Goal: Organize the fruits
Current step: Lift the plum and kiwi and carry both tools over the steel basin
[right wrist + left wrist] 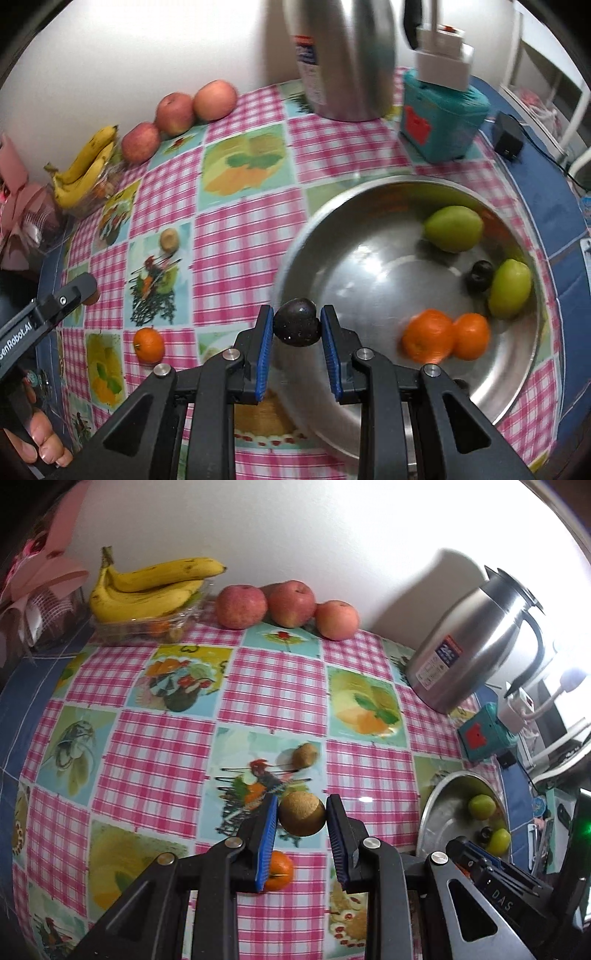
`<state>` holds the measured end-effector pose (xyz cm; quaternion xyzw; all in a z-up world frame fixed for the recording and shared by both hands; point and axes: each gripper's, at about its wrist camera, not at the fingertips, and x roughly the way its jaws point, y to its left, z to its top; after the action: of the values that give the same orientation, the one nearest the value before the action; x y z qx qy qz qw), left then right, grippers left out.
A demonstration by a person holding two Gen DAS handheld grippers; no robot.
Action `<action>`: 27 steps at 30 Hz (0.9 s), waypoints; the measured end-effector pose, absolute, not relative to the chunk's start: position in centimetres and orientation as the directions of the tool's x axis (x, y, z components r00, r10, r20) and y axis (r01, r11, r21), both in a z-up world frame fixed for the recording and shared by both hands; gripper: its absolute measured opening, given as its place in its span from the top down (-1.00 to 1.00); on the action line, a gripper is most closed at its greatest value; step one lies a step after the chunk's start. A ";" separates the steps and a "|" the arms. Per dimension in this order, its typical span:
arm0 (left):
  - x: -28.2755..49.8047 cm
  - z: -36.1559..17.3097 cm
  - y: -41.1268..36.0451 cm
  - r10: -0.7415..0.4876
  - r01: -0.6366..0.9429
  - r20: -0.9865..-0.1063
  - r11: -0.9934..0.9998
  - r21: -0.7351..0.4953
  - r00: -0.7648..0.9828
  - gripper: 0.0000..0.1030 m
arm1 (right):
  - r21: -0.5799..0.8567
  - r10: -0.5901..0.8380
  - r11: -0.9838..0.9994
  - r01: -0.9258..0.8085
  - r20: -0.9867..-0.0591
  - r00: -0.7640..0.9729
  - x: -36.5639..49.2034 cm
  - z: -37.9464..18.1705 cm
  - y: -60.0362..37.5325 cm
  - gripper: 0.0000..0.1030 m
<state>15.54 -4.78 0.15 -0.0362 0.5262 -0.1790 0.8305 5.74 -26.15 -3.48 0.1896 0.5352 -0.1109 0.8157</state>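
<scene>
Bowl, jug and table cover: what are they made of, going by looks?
Bowl: looks like metal, probably stainless steel; dull-polished, with smeared reflections of the fruit.
Jug: brushed steel body with streaky highlights; handle and lid black, likely plastic.
Table cover: probably vinyl or oilcloth; printed checks and fruit panels, with a glossy glare spot. Could be coated fabric.

- Left gripper [302, 814] clamps a brown kiwi [301, 813] above the checked tablecloth [155, 746].
- Second kiwi [305, 755] beyond; orange [279, 870] below.
- Bananas [147, 587], apples [284, 605], kettle [476, 646] by the wall.
- Bowl [439, 819] at right.
</scene>
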 end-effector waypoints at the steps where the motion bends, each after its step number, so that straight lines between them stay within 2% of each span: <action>1: 15.4 0.1 -5.3 -0.337 0.270 -0.861 0.931 -0.246 0.380 0.44 | 0.189 0.018 0.901 0.391 -0.915 0.403 5.6 -3.4 -26.6 0.48; 27: 8.6 -0.5 -18.6 -0.351 0.572 -0.884 0.811 -0.123 0.308 0.44 | 0.191 -0.024 0.854 0.484 -0.915 0.403 2.7 -3.3 -33.0 0.47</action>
<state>8.60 -18.64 -0.47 0.1074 0.5130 -0.2880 0.8015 2.66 -33.00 -3.25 0.2198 0.5232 -0.1574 0.8082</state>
